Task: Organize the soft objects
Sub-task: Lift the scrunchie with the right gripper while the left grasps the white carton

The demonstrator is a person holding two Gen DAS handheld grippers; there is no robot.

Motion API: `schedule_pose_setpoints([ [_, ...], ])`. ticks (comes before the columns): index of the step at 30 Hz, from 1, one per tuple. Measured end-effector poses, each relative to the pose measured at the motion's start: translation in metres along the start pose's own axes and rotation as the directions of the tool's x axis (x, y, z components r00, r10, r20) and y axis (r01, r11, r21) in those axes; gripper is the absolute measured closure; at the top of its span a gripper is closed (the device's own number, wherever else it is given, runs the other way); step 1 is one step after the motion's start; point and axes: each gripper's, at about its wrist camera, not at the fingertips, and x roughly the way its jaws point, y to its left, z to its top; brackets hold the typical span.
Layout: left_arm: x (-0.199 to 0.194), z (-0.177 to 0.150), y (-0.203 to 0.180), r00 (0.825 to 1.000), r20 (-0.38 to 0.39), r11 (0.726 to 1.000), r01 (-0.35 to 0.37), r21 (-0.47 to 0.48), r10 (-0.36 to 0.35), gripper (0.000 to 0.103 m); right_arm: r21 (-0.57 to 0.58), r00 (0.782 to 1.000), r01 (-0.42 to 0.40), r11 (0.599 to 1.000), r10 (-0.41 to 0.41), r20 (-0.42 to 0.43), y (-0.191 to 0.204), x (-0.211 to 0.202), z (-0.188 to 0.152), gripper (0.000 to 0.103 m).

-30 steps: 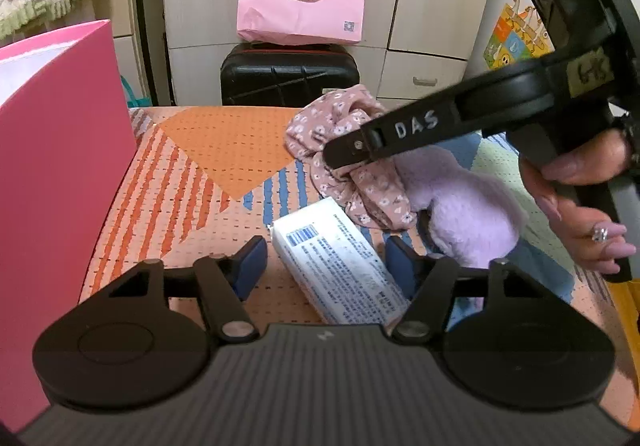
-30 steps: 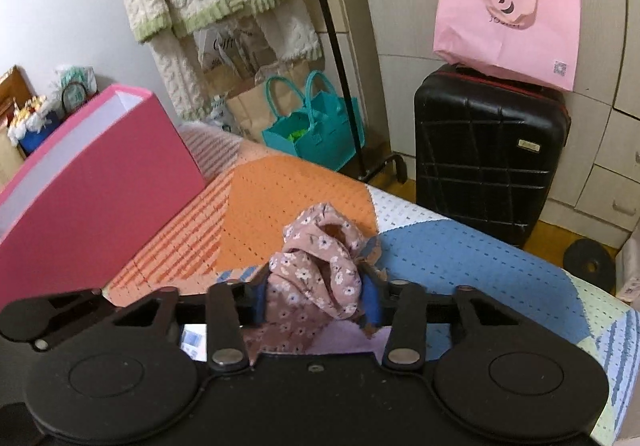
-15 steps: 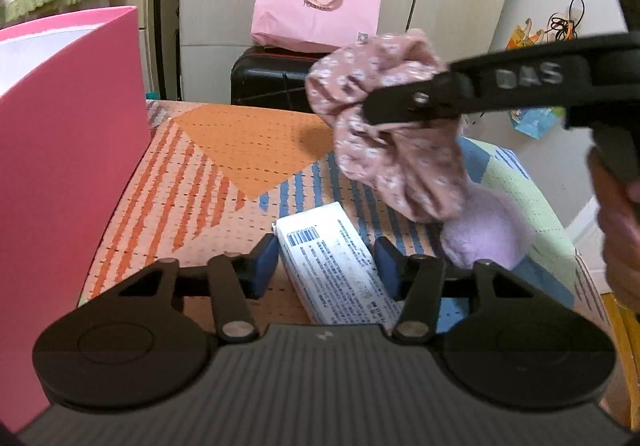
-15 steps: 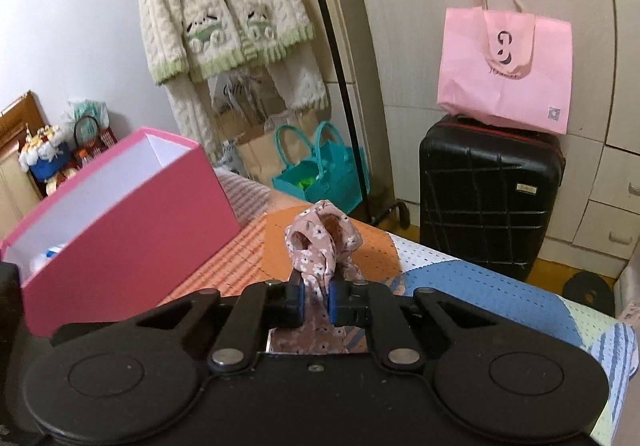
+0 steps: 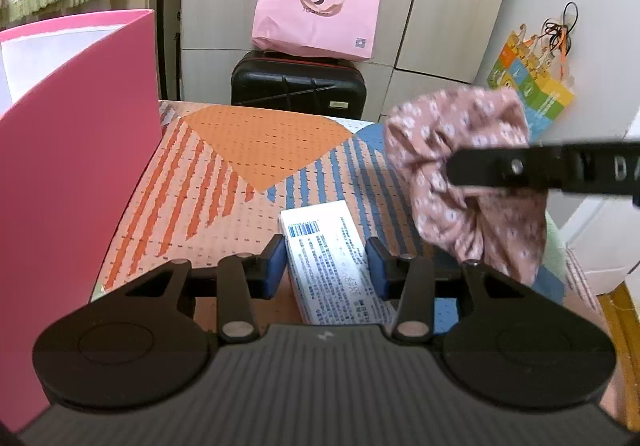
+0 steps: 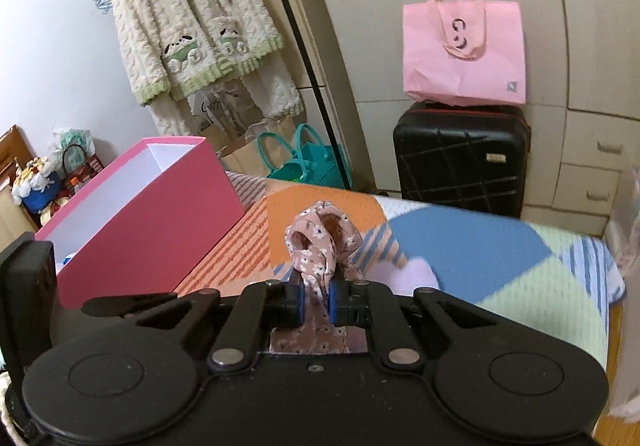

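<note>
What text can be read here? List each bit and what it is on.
"DA", cut off by the frame edge: on the right gripper's finger, left wrist view.
"Gift": on the paper bag under the hanging cardigan.
White box: barcode and dense print, too small to read.
Pink tote: a logo, small lettering and a square code, all unreadable.
Suitcase: small badge, unreadable.

White packet (image 5: 332, 266): near end hidden under the left gripper (image 5: 326, 262) body; fine print too small to read. Floral cloth (image 6: 318, 258): lower part hidden behind the right gripper (image 6: 315, 300) pads. Pink box (image 5: 72, 150): cut off at frame edge left of the left gripper; contents mostly hidden.
</note>
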Motion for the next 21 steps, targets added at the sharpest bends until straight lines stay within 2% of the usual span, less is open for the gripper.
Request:
schedule_pose_setpoints([
  [8,-0.027,-0.007,0.003,0.999,0.019,0.999,0.046,0.000,-0.046,0.061,-0.010,1.000,0.023,1.000,-0.023,0.019,0.015,-0.023,-0.026,0.090],
  [13,-0.045,-0.008,0.005,0.995,0.002,0.995,0.099,-0.012,-0.099,0.062,-0.013,1.000,0.015,1.000,-0.015,0.023,0.028,-0.037,-0.040,0.089],
  [21,-0.081,-0.020,0.010,0.990,0.020,0.990,0.142,0.016,-0.143,0.062,-0.029,0.998,0.040,0.999,-0.039,0.040,0.047,-0.063,-0.057,0.089],
])
